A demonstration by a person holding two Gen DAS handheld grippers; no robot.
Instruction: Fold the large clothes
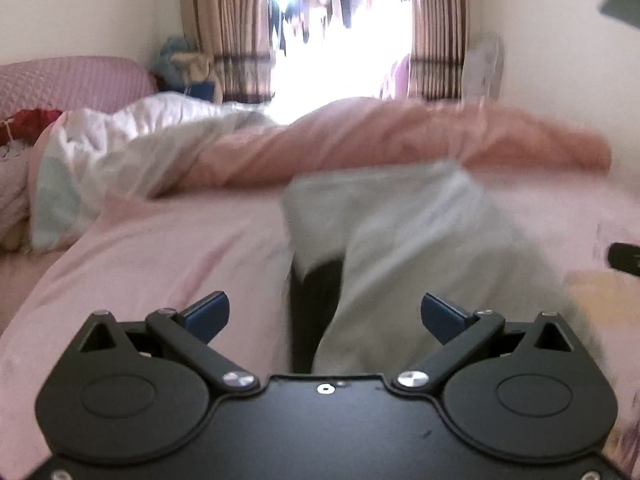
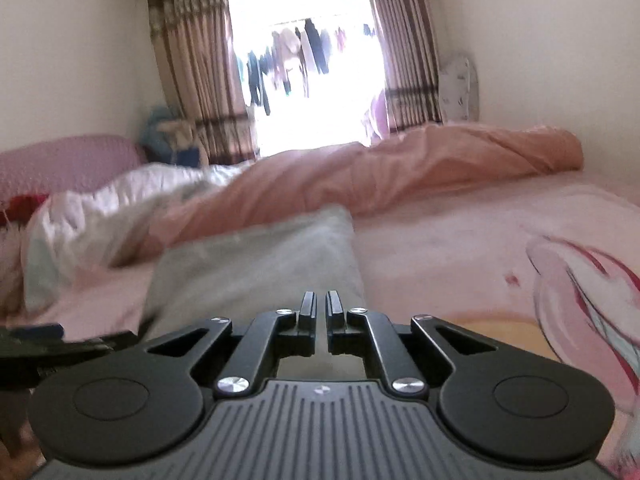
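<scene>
A pale grey garment point(image 1: 400, 248) lies folded on the pink bed sheet point(image 1: 160, 260), with a dark part showing at its near edge. My left gripper point(image 1: 325, 314) hovers just above its near end, open wide with nothing between the blue pads. In the right wrist view the same garment point(image 2: 256, 264) stretches away from my right gripper point(image 2: 320, 308). Its black fingers stand a narrow slit apart and no cloth sits between them. The picture is blurred. The left gripper point(image 2: 60, 340) shows at the left edge of that view.
A rolled salmon duvet point(image 1: 400, 136) and a white quilt point(image 1: 120, 140) lie across the far side of the bed. A pink headboard point(image 1: 72, 80) stands at the left. Striped curtains point(image 2: 188, 80) frame a bright window. A cartoon print point(image 2: 580, 292) covers the sheet at the right.
</scene>
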